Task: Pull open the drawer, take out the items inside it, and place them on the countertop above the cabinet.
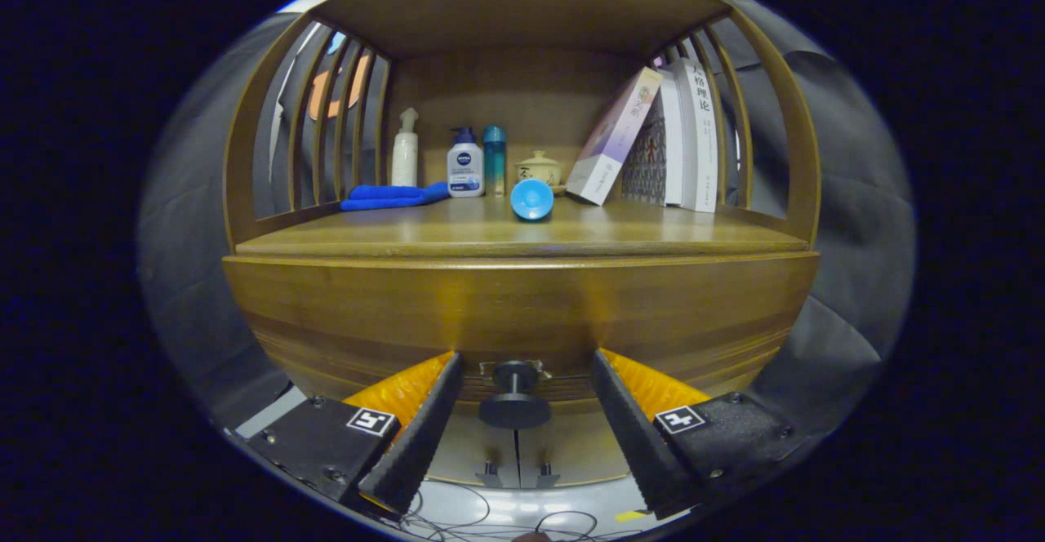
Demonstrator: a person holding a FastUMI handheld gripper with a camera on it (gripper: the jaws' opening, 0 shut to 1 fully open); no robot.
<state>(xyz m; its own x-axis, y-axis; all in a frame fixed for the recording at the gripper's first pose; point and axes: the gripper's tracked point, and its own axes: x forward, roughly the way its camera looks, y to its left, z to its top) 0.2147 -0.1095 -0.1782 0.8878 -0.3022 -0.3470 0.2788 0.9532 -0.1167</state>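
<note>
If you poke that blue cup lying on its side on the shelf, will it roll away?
Probably. The blue cup lies on its side on the smooth wooden countertop, so its round wall could roll. It looks like light plastic, so likely not fragile. The open gripper sits around the drawer knob, not touching.

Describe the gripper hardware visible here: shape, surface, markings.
The two-finger gripper has long wedge-shaped fingers with ribbed, serrated inner faces. Each sits on a blocky textured mount with screw heads and a square black-and-white fiducial marker. Thin cables trail below. The fingers stand open on either side of the dark round drawer knob.
</note>
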